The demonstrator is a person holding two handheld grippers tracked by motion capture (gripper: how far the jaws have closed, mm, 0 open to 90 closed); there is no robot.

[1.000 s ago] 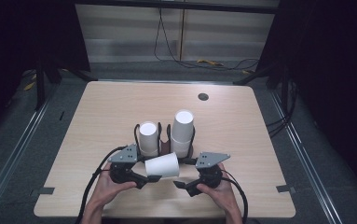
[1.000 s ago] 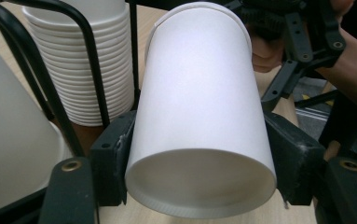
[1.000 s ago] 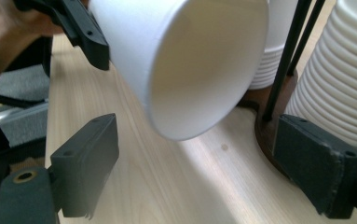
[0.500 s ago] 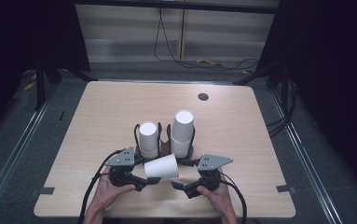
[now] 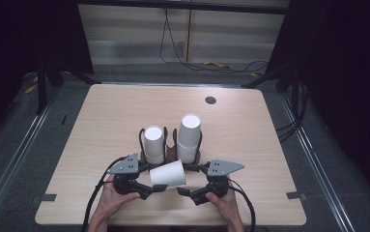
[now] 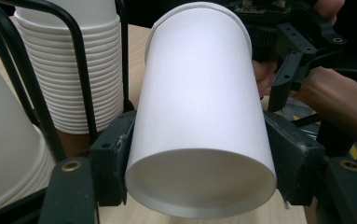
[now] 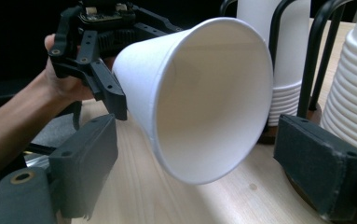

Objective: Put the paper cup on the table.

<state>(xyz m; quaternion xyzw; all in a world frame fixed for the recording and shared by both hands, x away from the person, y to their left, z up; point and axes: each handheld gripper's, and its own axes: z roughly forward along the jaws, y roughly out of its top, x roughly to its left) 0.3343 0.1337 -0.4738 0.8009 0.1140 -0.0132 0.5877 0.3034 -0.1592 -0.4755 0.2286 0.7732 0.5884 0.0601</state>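
A white paper cup (image 5: 168, 174) lies on its side above the table's near edge, its mouth toward my right. My left gripper (image 5: 153, 183) is shut on it, and the jaws press both sides of the cup (image 6: 199, 102) near its base. My right gripper (image 5: 185, 190) stands open at the mouth of the cup (image 7: 204, 93), with a jaw on each side of the rim and a gap at both. Just behind, a black wire holder (image 5: 171, 145) carries a short cup stack (image 5: 154, 145) and a taller cup stack (image 5: 189, 137).
The wooden table (image 5: 100, 125) has a small dark round disc (image 5: 210, 100) near its far edge. Cables (image 5: 231, 65) lie on the floor beyond the table. Dark floor rails run along both sides.
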